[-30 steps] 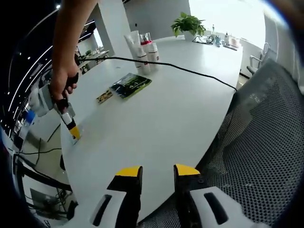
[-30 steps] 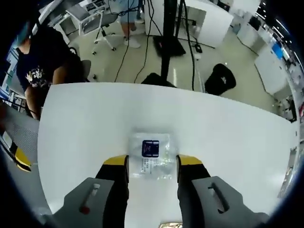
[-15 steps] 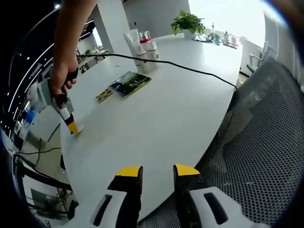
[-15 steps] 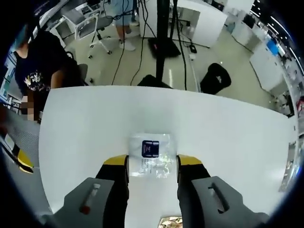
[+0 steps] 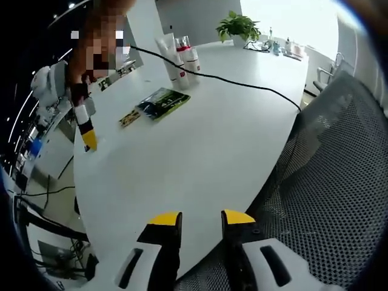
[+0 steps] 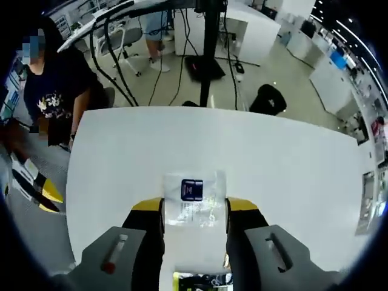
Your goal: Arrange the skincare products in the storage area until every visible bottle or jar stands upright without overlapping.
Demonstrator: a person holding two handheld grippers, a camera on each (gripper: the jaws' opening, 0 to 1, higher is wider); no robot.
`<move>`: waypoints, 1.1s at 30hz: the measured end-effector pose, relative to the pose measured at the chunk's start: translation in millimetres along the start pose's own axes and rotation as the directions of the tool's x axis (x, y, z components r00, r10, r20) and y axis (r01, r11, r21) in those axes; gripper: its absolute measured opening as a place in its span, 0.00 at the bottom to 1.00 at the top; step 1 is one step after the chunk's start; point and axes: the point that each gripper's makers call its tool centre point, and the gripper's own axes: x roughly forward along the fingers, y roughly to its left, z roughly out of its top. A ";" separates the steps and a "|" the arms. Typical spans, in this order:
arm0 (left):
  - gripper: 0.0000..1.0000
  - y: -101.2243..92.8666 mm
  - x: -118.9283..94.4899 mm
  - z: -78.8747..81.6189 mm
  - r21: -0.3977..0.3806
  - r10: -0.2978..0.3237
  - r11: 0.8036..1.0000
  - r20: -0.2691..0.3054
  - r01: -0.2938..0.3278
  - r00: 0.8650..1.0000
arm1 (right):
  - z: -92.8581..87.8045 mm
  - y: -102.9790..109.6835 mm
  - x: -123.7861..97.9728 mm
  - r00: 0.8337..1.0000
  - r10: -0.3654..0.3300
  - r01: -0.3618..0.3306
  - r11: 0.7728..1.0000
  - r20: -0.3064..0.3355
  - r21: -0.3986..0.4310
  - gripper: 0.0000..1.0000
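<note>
A white tube (image 5: 169, 56) and a red-capped white bottle (image 5: 191, 59) stand upright together at the far side of the white table (image 5: 218, 139). My left gripper (image 5: 201, 218) hovers over the near table edge, jaws apart with nothing between them. My right gripper (image 6: 194, 206) is shut on a clear packet (image 6: 194, 203) with a dark blue item inside, held above the table (image 6: 285, 182). In the left gripper view the right gripper (image 5: 88, 140) hangs from a hand, lifted off the table's left end. The left gripper's yellow tips (image 6: 45, 194) show at the left edge.
A green booklet (image 5: 162, 102) and a small card (image 5: 129, 119) lie mid-table, and a black cable (image 5: 242, 82) crosses it. A mesh chair (image 5: 339, 182) is at the right. A potted plant (image 5: 240, 27) stands far off. A person in a dark shirt (image 6: 54, 91) and a black stand (image 6: 209, 48) are beyond the table.
The right gripper has risen off the table with the clear packet staying between its jaws. The left gripper has stayed where it was.
</note>
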 end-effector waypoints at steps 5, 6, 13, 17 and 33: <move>0.27 -2.3 0.9 -2.2 0.014 -0.007 1.000 -0.016 0.007 1.000 | -12.4 34.5 -35.3 0.997 -0.019 0.016 0.999 0.080 0.033 0.37; 0.27 -3.2 1.0 -2.7 0.015 -0.011 1.000 -0.020 0.011 1.000 | -15.6 40.8 -39.7 0.996 -0.020 0.017 0.999 0.089 0.043 0.37; 0.26 -2.8 -3.6 8.7 -0.020 -0.016 1.000 0.051 0.017 0.999 | -43.7 104.6 -71.4 0.981 -0.066 0.028 0.978 0.180 0.207 0.37; 0.27 -6.3 -1.9 5.8 -0.025 -0.044 0.999 0.025 0.045 0.999 | -57.6 141.1 -86.7 0.974 -0.089 0.025 0.956 0.208 0.293 0.37; 0.24 -39.7 -13.6 33.8 -0.566 -0.456 0.683 0.162 0.461 0.875 | -99.4 179.9 -159.0 0.925 -0.292 0.196 0.914 0.242 0.354 0.37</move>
